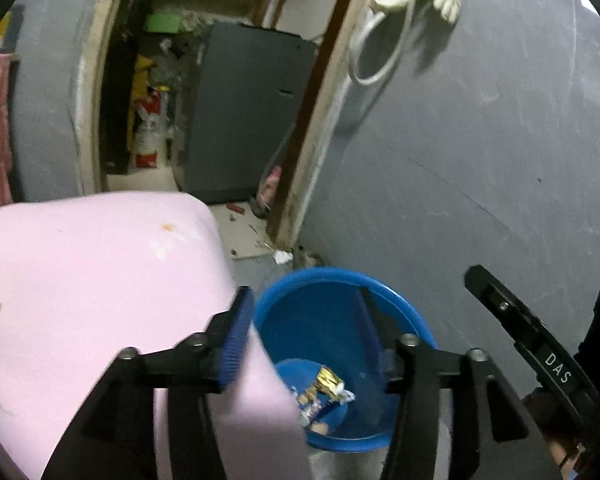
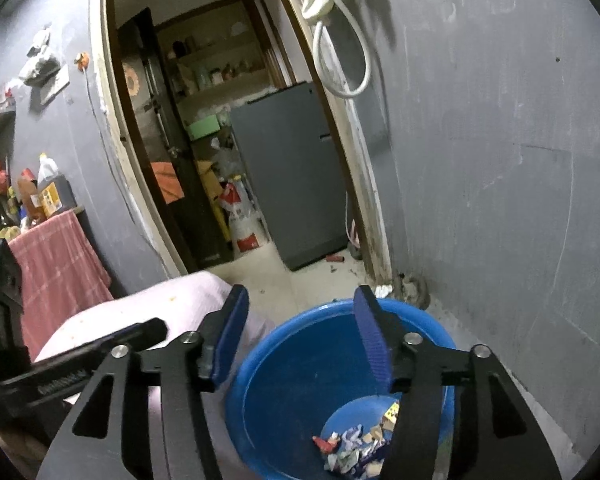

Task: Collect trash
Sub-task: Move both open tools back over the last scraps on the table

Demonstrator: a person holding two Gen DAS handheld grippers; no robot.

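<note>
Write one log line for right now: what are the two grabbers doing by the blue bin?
left gripper: open, empty | right gripper: open, empty | both above blue bin | wrappers at bin bottom | pink surface beside bin

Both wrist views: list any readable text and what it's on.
"DAS": white letters on the black arm of the right tongs, seen in the left wrist view.
Embossed lettering on the left tongs' arm, right wrist view: too blurred to read.
Red and white sack in the doorway: print too small to read.
Bottle labels on the shelf: unreadable.
Wrappers in the blue bucket: unreadable.

Both wrist views above blue basin [image 1: 340, 292]
</note>
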